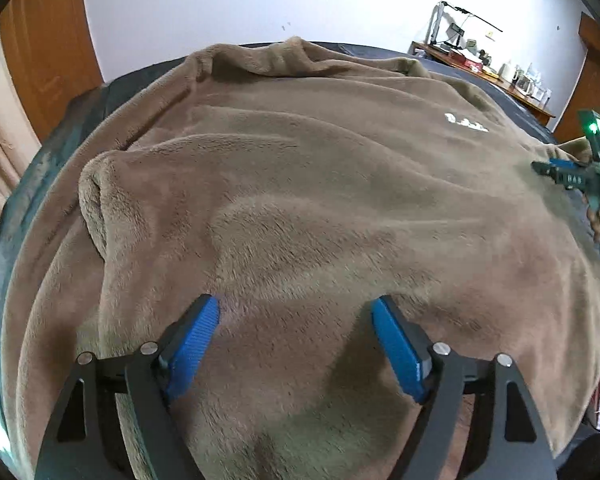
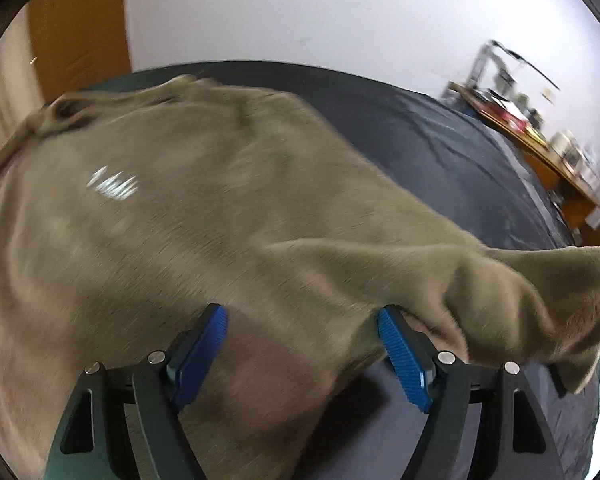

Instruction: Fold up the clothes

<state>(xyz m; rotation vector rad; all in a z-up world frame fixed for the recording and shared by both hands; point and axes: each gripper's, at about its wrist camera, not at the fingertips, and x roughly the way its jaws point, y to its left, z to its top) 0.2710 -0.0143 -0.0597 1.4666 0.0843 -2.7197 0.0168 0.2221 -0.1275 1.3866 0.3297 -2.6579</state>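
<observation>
garment: brown fleece top (image 1: 320, 200) lies spread, front up, on the dark bed (image 2: 460, 152); white logo (image 1: 466, 123) shows on the chest
left gripper (image 1: 296, 312): jaws spread, over the near part of the top, nothing pinched; contact with the fleece, cannot tell
right gripper (image 2: 302, 318): jaws spread, at the top's right edge; sleeve (image 2: 540, 288) bunches over its right finger (image 2: 404, 356), not clamped
left sleeve: one rolled-over hump (image 1: 96, 200) on the top's left side, looks like a sleeve lying on or beside the body; cannot tell if that's a deliberate fold
done: top laid out and roughly flat, some ripples
left: judging by this, nearly everything. Right sleeve in, sides in, then bottom up to collar (image 1: 284, 56)
progress: early, flattening or first-sleeve stage
note: right view is motion-blurred, edge detail is weak there
</observation>
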